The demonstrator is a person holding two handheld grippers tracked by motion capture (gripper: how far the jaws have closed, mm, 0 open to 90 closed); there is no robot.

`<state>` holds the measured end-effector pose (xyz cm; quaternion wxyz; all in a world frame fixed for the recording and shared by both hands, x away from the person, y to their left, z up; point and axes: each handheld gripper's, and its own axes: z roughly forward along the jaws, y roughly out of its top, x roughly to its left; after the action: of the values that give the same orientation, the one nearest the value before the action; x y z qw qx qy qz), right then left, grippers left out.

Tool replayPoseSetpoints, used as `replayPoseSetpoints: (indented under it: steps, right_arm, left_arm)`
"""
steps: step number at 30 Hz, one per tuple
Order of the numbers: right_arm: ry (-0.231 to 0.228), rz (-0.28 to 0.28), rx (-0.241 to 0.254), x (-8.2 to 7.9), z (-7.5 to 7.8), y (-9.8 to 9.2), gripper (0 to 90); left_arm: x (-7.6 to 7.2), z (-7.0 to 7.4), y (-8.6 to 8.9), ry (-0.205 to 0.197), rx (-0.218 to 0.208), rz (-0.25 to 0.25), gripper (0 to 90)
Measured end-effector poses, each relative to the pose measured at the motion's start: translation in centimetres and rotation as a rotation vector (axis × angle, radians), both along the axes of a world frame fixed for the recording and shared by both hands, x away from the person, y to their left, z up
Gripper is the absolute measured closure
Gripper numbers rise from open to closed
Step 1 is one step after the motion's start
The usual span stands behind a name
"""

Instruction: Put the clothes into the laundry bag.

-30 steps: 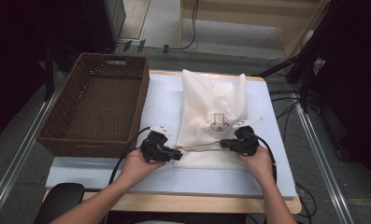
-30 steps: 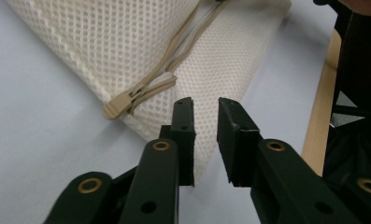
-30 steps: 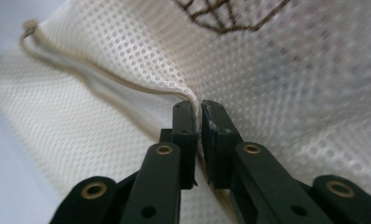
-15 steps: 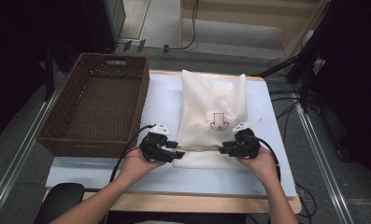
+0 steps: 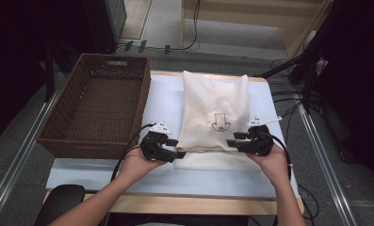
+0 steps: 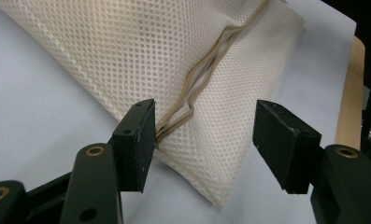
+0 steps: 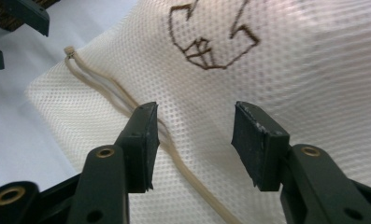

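A white mesh bag (image 5: 215,101) with a brown arrow drawing lies flat on the table, its near end towards me. A beige drawstring cord (image 6: 206,60) runs slack across that near end. My left gripper (image 5: 177,148) sits at the bag's near-left corner, and its jaws have just been opening. In the left gripper view the left gripper (image 6: 206,135) is open, with the cord's loop lying against its left-hand pad. My right gripper (image 5: 231,140) hovers over the near-right corner, also just opening. In its own view the right gripper (image 7: 195,140) is open above the mesh, and the cord (image 7: 103,88) passes under one jaw.
A brown wicker basket (image 5: 95,108) stands at the left, partly on the white table sheet (image 5: 161,99). The wooden table edge (image 5: 184,205) runs along the front. Cables lie on the floor behind and to the right. A dark chair part (image 5: 62,202) sits at the bottom left.
Both grippers have opened and let go of the cord. It was stretched taut between them and now lies slack on the bag. The right gripper has lifted a little.
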<state>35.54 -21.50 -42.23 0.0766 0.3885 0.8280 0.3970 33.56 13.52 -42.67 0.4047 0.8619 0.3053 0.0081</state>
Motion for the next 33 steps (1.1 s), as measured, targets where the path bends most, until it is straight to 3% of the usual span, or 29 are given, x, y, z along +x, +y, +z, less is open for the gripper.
replayPoseSetpoints:
  steps: [8,13,18,24,33]
  right_arm:
    - [-0.031,-0.075,0.019,0.2,0.1,-1.7,38.9]
    - [-0.033,-0.111,0.034,0.4,-0.1,-2.5,38.5]
    - [-0.026,-0.149,0.029,0.6,-0.5,-3.3,38.6]
    - [-0.019,-0.196,0.026,0.9,-1.1,-4.2,39.0]
    - [-0.020,-0.207,0.022,1.1,-1.3,-4.2,39.0]
  left_arm:
    - [0.0,0.2,0.3,-0.024,-0.007,0.013,40.3]
    - [0.0,0.1,0.2,-0.042,0.009,0.014,39.2]
    - [0.2,0.0,0.3,-0.035,-0.007,0.028,38.7]
    - [0.3,-0.1,0.2,-0.033,0.009,0.040,38.5]
    - [0.2,-0.1,0.3,-0.049,-0.023,0.023,36.1]
